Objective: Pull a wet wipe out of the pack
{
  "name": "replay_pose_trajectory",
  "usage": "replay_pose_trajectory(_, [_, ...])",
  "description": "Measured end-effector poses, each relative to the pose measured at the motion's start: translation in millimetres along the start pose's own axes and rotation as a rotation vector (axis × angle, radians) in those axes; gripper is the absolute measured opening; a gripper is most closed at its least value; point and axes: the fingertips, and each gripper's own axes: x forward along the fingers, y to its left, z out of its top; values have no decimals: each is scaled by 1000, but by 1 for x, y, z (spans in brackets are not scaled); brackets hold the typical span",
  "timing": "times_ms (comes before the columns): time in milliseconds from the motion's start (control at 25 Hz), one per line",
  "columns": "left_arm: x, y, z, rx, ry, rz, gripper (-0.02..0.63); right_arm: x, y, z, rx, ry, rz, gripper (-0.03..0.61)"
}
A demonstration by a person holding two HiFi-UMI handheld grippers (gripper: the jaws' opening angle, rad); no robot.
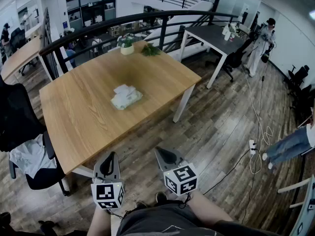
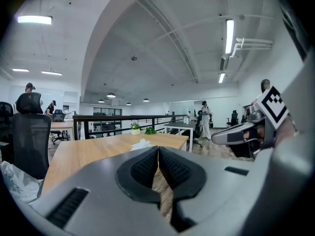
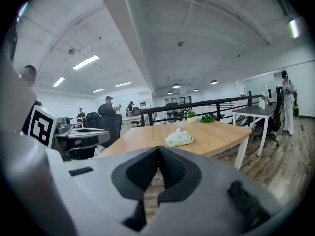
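A pale green wet wipe pack [image 1: 126, 97] lies near the middle of the wooden table [image 1: 83, 112], with a white wipe sticking up from its top. The right gripper view shows the pack [image 3: 178, 139] ahead on the table [image 3: 216, 139]. In the left gripper view only the white wipe [image 2: 141, 143] peeks above the table [image 2: 88, 154]. My left gripper [image 1: 108, 157] and right gripper [image 1: 162, 153] hang off the table's near edge, well short of the pack. Both are shut with nothing between the jaws, as the left [image 2: 158, 150] and right [image 3: 159, 151] gripper views show.
A small potted plant [image 1: 127, 44] and a green sprig [image 1: 150, 49] sit at the table's far edge. A black office chair [image 1: 29, 151] stands at the left. A dark railing [image 1: 147, 21] runs behind. A second desk [image 1: 216, 36] and people stand at the right.
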Motion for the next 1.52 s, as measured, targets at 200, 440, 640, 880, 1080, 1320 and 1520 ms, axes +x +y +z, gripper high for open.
replay_pose_trajectory(200, [-5,9,-2,-11,0,2,15,3,10,2,-10,-2,2,23])
replay_pose_trajectory(440, [-11,14,-1,-14,-6,7,15,6,18,2,-23,7,14,23])
replay_pose_trajectory(640, [-17,19,-11,-27,-2,4,15,8,19,-6,-16,6,-13,23])
replay_pose_trajectory(880, [-25,27,-22,-27,2,9,15,11,7,-10,66,-23,-45,25])
replay_pose_trajectory(1080, [-10,35,-18,-29,1,37,15,27,-24,2,81,-59,-70,25])
replay_pose_trajectory(1320, [48,27,-21,-29,31,83,17,67,-85,3,90,-56,-35,25])
replay_pose_trajectory(1520, [111,14,-19,-64,72,137,15,108,-150,19,96,-32,10,25])
